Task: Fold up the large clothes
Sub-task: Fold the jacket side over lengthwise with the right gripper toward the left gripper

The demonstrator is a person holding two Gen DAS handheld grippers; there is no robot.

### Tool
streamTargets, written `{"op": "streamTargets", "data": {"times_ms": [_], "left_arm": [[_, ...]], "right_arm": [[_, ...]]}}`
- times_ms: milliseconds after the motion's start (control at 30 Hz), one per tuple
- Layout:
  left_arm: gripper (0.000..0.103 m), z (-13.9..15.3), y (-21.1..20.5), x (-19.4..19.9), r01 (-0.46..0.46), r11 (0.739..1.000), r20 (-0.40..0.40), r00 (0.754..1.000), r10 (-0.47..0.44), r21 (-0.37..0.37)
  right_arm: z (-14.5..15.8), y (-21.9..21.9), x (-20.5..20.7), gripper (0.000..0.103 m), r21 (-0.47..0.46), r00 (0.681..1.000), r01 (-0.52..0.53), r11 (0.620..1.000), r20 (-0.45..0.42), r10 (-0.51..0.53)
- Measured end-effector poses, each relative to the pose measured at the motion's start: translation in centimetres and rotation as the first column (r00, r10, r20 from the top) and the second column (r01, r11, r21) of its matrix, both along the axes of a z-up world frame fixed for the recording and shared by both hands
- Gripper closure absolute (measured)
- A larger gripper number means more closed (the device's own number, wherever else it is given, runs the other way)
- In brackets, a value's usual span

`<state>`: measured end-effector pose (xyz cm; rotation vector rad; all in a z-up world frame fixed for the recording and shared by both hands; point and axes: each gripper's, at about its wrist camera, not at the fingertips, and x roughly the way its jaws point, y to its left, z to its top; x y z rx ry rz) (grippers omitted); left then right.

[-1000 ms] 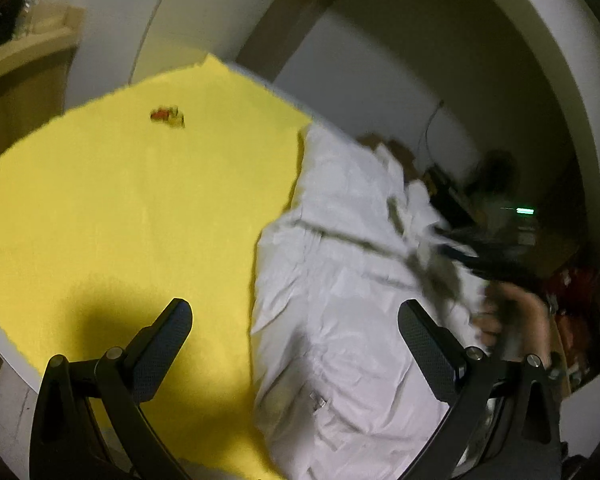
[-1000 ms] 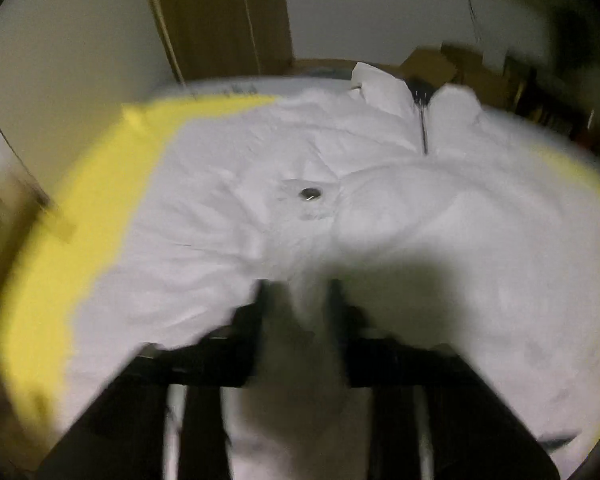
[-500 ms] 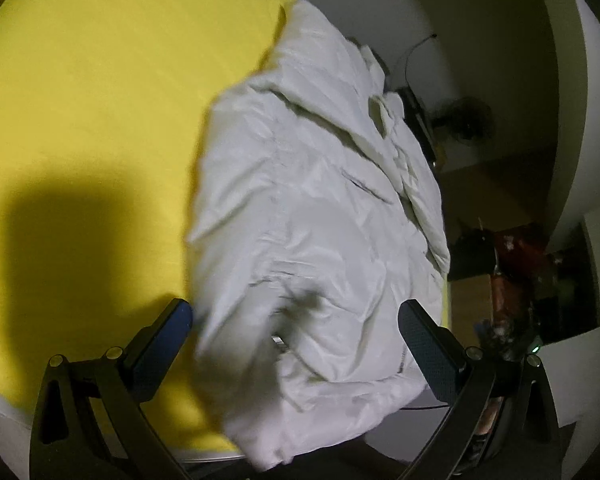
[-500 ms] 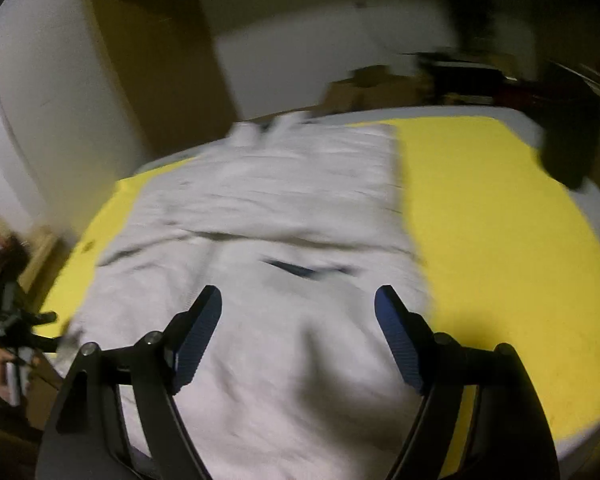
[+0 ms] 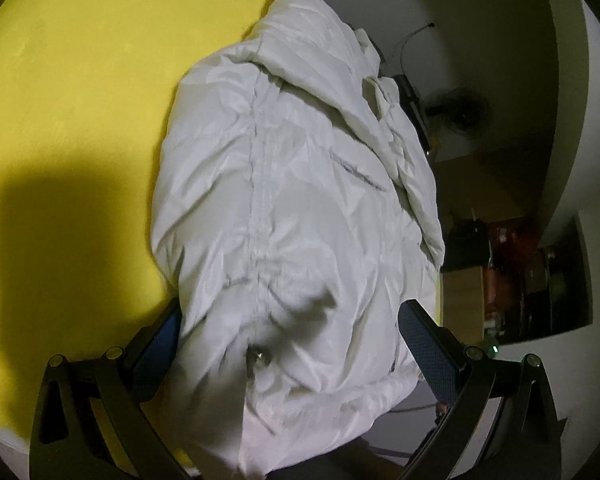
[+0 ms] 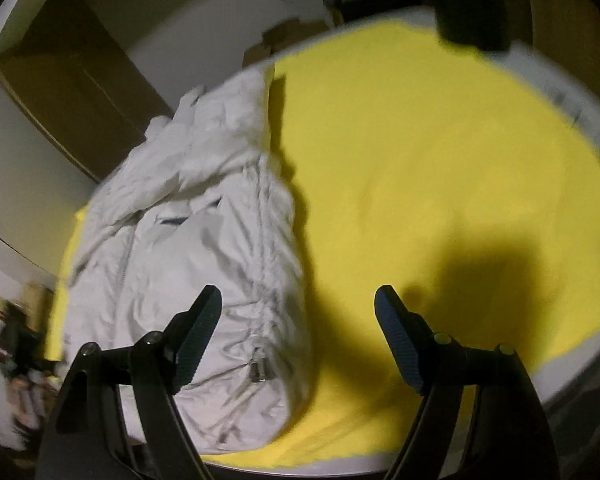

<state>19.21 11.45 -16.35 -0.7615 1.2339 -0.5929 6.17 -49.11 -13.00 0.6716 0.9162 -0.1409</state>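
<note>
A white puffy jacket [image 5: 292,208] lies folded lengthwise on a yellow sheet [image 5: 80,100], its hem and a metal snap [image 5: 260,356] nearest me. My left gripper [image 5: 288,340] is open, its jaws straddling the hem end of the jacket, which bulges between them. In the right wrist view the jacket [image 6: 196,240] lies at the left of the yellow sheet [image 6: 440,180]. My right gripper [image 6: 300,328] is open and empty, hovering above the jacket's right edge near the hem.
The jacket lies along one edge of the sheet-covered bed. A fan [image 5: 460,112] and cluttered dark shelves [image 5: 540,272] stand beyond that edge. A brown wardrobe [image 6: 72,76] and white walls lie behind. A dark object [image 6: 468,4] hangs blurred at the top.
My right gripper let go of the jacket, opened and swung to the right over the yellow sheet. My left gripper moved closer, over the jacket's hem end.
</note>
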Motion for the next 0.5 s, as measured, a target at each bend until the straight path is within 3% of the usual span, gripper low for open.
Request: {"op": "streamTargets", "data": {"times_ms": [100,233,333,433,500], "left_arm": [[0.0,-0.2,0.6,-0.4,-0.013,0.999,-0.018,1.0,0.012,-0.041],[0.0,-1.2,1.8,0.0,-0.06,0.987,-0.072,0.996,0.05,-0.149],[0.0,-1.4,1.9,0.2,-0.063,0.98,-0.09,0.995,0.047,-0.187],[0.0,-1.0,1.8,-0.2,-0.028,0.991,-0.086,0.996,0.016,-0.132],[0.0,-1.2,1.8,-0.3,-0.011,0.991,-0.096,0.995,-0.003,-0.137]], "right_arm": [[-2.5,0.5,1.6,0.024,0.138,0.999,-0.031,0.99,-0.024,0.035],[-2.7,1.9,2.9,0.023,0.2,0.996,-0.091,0.976,0.017,0.089],[-2.7,2.8,3.6,0.023,0.177,0.993,-0.119,0.977,0.013,0.119],[-2.5,3.4,3.6,0.023,0.154,0.987,-0.157,0.975,-0.018,0.162],[-2.7,3.5,3.3,0.023,0.167,0.986,-0.161,0.973,-0.02,0.166]]}}
